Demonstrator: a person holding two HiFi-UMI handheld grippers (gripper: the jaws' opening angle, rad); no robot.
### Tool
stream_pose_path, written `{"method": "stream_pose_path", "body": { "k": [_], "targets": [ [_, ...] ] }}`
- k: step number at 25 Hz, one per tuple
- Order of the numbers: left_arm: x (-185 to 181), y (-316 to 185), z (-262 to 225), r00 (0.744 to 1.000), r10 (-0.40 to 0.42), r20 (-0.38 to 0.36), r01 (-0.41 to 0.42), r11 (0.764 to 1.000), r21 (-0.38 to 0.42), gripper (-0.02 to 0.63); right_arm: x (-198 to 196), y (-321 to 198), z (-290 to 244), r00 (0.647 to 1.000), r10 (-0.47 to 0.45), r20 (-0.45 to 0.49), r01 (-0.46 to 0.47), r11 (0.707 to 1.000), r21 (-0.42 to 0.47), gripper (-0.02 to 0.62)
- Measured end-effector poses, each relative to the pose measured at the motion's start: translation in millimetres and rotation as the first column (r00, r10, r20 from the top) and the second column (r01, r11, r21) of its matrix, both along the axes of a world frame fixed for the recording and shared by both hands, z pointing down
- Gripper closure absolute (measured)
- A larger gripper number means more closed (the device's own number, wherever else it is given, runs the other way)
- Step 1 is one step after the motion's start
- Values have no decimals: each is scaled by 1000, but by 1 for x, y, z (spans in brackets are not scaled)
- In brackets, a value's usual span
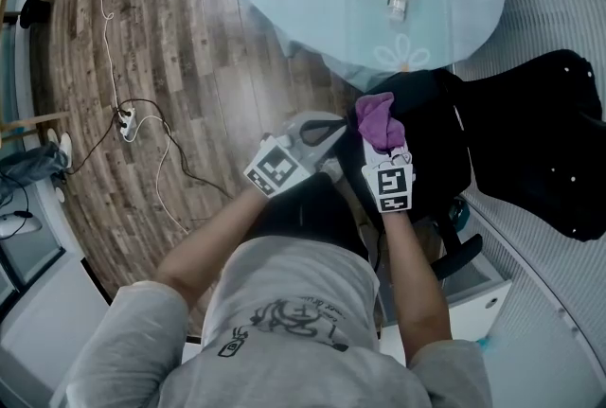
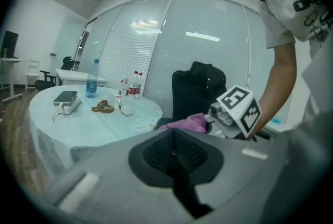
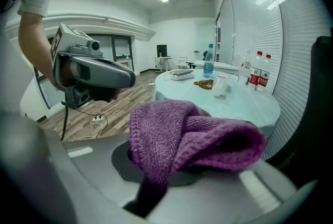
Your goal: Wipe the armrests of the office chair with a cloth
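Right gripper [image 1: 383, 143]: clamped on the crumpled purple knitted cloth [image 1: 379, 117], held over the black office chair [image 1: 540, 141], possibly its armrest.
Left gripper [image 1: 327, 130]: jaws together, empty, just left of the cloth.
Edge: round pale-blue bench [image 1: 445, 27], rim close ahead.
Room: wooden floor [image 1: 189, 46] spreads leftward.

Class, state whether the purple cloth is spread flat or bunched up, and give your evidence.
Bunched up. The purple cloth sits in thick folds, doubled over into a loop, pinched in the shut jaws of the right gripper.
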State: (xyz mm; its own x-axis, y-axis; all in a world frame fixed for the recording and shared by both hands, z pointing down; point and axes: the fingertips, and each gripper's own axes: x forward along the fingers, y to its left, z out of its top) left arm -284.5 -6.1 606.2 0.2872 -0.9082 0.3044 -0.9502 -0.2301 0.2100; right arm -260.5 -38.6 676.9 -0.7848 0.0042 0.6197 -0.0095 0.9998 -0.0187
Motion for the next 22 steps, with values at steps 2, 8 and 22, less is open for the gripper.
{"method": "stream_pose_path", "body": {
  "k": [2, 8, 22],
  "targets": [
    [-1, 1, 1, 1000, -3, -1, 3, 1000, -1, 604, -2, 17, -1, 1000, -19, 9, 19, 1000, -8, 566],
    [0, 3, 3, 1000, -6, -5, 6, 1000, -5, 604, -4, 26, -2, 998, -61, 3, 61, 998, 4, 565],
    [1, 7, 4, 1000, -4, -7, 4, 1000, -11, 604, 3, -40, 6, 1000, -1, 9, 1, 1000, -31, 563]
  ]
}}
